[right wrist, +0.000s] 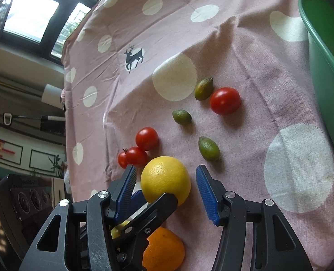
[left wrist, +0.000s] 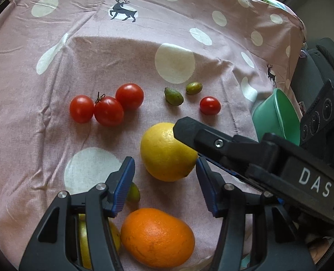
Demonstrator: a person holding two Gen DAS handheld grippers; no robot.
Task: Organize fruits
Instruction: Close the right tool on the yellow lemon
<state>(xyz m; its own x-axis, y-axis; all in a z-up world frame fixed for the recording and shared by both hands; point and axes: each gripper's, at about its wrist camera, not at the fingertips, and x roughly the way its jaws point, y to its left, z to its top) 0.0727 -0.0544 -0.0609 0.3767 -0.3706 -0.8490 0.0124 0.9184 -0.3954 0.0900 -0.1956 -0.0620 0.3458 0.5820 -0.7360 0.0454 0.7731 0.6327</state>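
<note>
Both fingers (left wrist: pixel 124 183) spread beside the yellow citrus (left wrist: pixel 167 152), tablecloth (left wrist: pixel 99 45) bare beyond.

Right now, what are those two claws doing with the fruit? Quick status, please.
Left gripper open, right gripper open, both reaching around the yellow citrus. Not clamped yet. Orange beside it, green bowl to the right. Each gripper crowds the other.

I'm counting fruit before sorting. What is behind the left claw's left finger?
A small green fruit peeks out beside that finger, and lower down a yellow fruit sits mostly covered by the claw's frame, so its kind stays unclear.
</note>
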